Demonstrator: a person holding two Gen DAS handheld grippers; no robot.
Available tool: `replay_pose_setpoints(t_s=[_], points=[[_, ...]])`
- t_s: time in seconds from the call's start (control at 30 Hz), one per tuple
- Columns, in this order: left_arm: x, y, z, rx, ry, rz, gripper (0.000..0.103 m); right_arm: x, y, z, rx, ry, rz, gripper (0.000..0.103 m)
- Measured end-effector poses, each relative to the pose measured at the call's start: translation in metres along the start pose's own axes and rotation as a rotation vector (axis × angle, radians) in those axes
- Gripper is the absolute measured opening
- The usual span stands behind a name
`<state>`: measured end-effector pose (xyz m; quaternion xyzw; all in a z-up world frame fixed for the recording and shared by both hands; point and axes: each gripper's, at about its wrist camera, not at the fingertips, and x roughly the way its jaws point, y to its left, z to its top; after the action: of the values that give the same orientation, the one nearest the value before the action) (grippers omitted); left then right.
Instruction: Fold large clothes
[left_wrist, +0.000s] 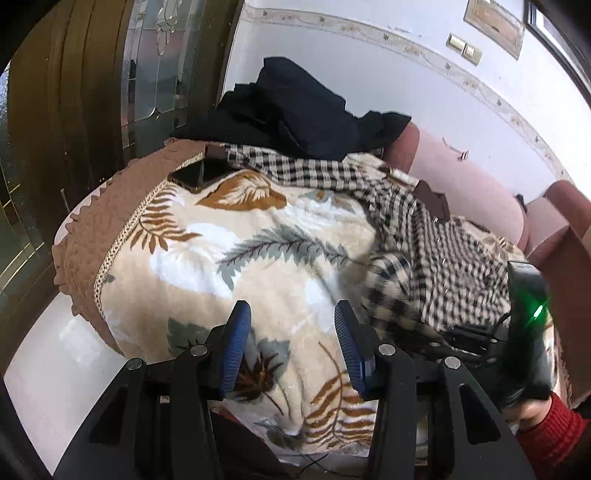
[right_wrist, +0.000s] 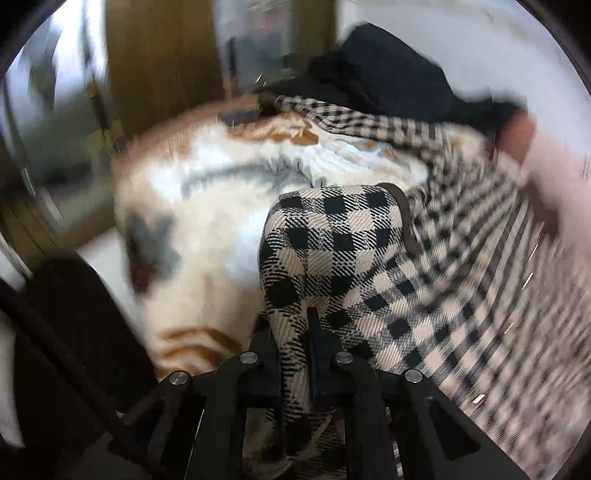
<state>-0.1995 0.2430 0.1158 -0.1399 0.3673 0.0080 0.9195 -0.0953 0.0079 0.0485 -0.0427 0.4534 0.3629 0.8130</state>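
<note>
1. The right wrist view is smeared by motion: the leaf-print blanket (right_wrist: 207, 206), the wooden door (right_wrist: 159, 59) and the far stretch of the checked garment (right_wrist: 480, 236) lose their edges
2. A fold of checked cloth drapes over the right gripper (right_wrist: 295, 332), hiding its pads
3. In the left wrist view the dark garment (left_wrist: 295, 114) covers the checked garment's far end
4. The other gripper's body (left_wrist: 528, 306) is blurred, and a red sleeve (left_wrist: 554, 432) is cut by the frame's edge
5. A dark shape (right_wrist: 74, 314) at lower left cannot be identified

Black-and-cream checked garment (left_wrist: 417, 236) lies rumpled across the leaf-patterned blanket (left_wrist: 236, 243), one fold lifted
</note>
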Motion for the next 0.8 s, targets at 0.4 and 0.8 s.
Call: replay_pose_setpoints(t_s=[0.4, 0.8], points=[[-0.003, -0.03, 0.034, 0.051, -0.076, -0.041, 0.056, -0.026, -0.022, -0.039, 0.249, 0.105, 0.655, 0.015], [0.065, -0.146, 0.045, 0.27, 0.022, -0.136, 0.062, -0.083, -0.083, -0.051, 0.231, -0.047, -0.028, 0.017]])
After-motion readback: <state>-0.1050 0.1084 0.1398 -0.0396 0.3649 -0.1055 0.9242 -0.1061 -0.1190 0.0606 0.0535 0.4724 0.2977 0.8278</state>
